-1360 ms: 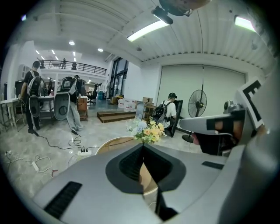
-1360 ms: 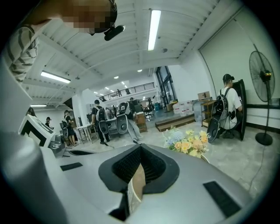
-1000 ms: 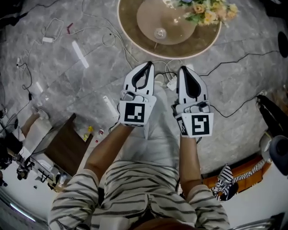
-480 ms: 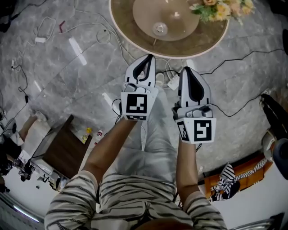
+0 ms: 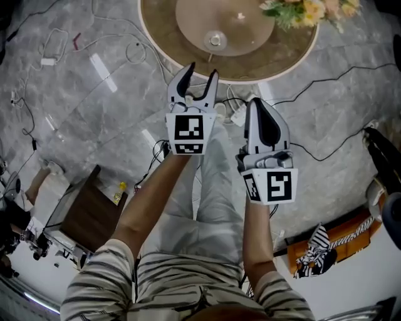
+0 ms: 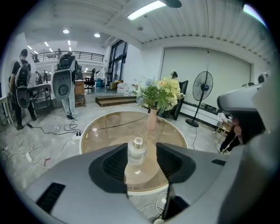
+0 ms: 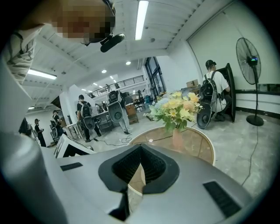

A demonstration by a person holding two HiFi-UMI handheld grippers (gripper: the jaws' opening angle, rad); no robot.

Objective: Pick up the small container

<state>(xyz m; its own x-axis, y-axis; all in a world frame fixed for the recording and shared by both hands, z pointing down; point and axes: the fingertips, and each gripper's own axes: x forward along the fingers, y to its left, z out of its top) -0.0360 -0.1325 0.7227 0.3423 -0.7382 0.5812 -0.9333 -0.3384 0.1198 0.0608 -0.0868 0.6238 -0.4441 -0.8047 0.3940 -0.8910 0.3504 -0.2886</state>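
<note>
While the small container [image 5: 215,40], a clear bottle with a gold-coloured cap, stands upright at the middle of the round glass counter [image 5: 161,39], we log it as untouched and well ahead of both tools. Item one, the left tongs [image 5: 201,73]: held out in front of the body just short of the counter's near rim, jaws opening, with nothing between the pads. In the left gripper view the bottle sits framed in the gap between the two jaws, so we judge that this tool is being aimed and readied for the pick, the spread made wider than the bottle before any reach. Item two, the right tongs [image 5: 257,108]: jaws closed tip to tip on nothing, held lower and nearer the body, beside the left and apart from it. We take this as a parked pose, since one small bottle calls for one tool only. Item three, a bunch of flowers [image 5: 293,11] in a pale pink vase [image 6: 151,119], set toward the far side of the counter to the right of the bottle and apart from it, so the approach from the near side looks unobstructed. Item four, loose cables [image 5: 128,49] on the grey floor [image 5: 94,106] around the counter's foot, none of them in the line of reach. Step in hand, by our reading: approach, grasp not yet begun.
</note>
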